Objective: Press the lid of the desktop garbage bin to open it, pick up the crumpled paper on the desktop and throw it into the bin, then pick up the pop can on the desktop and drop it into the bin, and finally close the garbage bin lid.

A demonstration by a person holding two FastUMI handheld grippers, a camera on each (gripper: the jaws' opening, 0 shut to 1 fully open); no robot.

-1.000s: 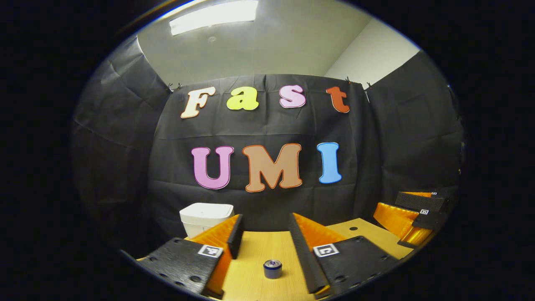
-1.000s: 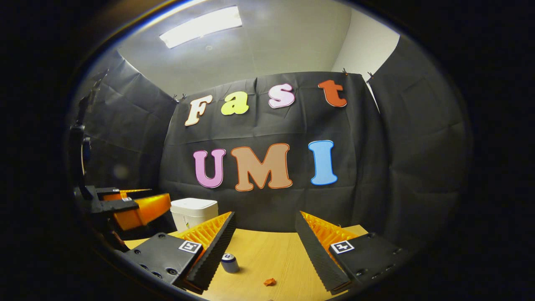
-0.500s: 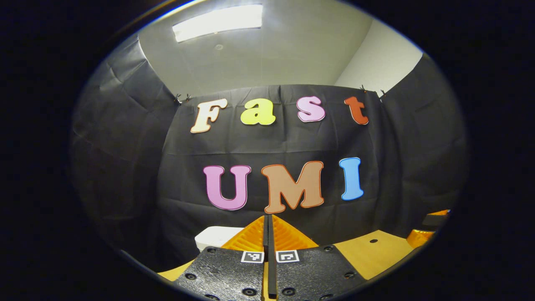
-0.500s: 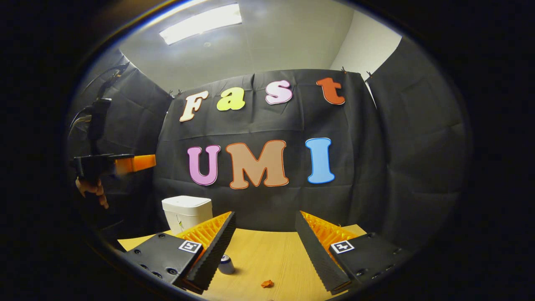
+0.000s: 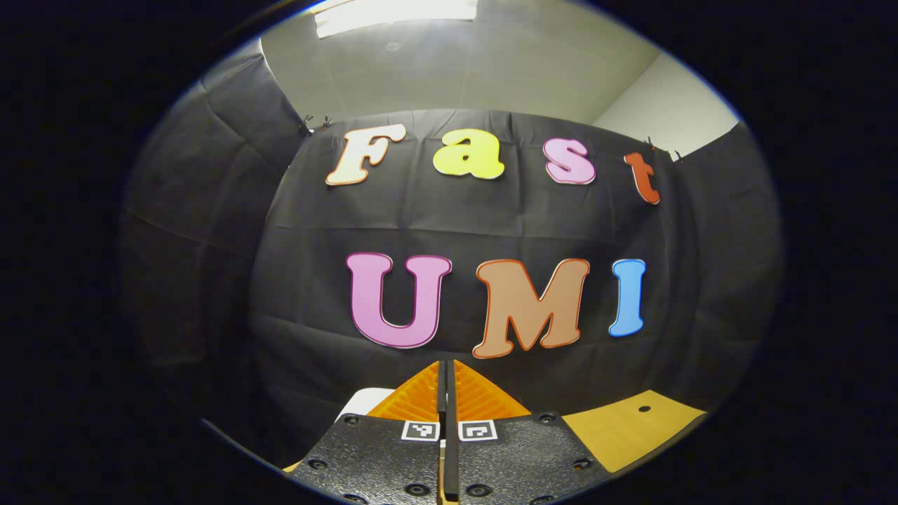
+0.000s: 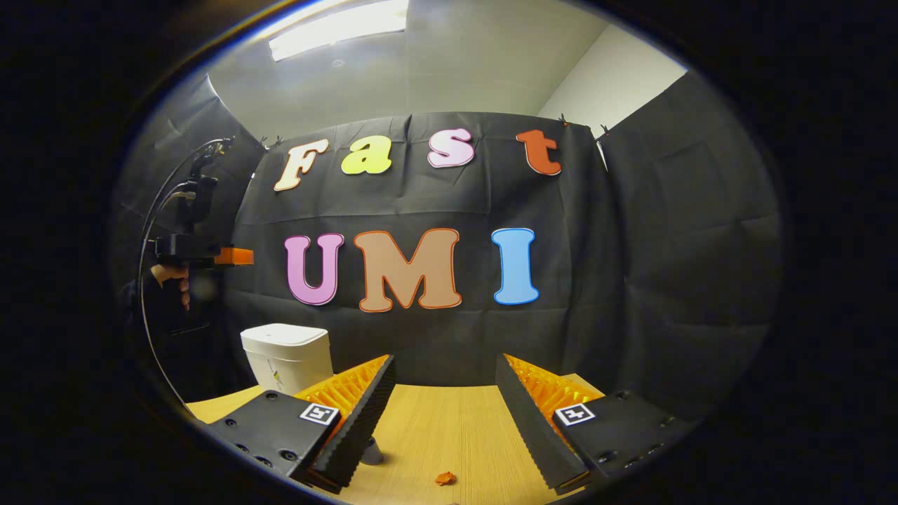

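Counter (image 6: 449,421): nothing binned yet. Bin (image 6: 286,356) at far left, lid down, unpressed. Left hand-held gripper (image 5: 445,382) pinched together, empty, raised above bin. Right hand-held gripper (image 6: 443,407) spread wide, empty. Can (image 6: 372,452) beside its left finger; crumpled paper (image 6: 444,478) near front edge.

Closed left tongs (image 5: 445,382) above white bin (image 5: 365,401)

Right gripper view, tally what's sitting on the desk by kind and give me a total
Garbage bin: 1, white, lid down
Pop can: 1, mostly hidden behind a finger
Crumpled paper: 1, orange
Total: 3
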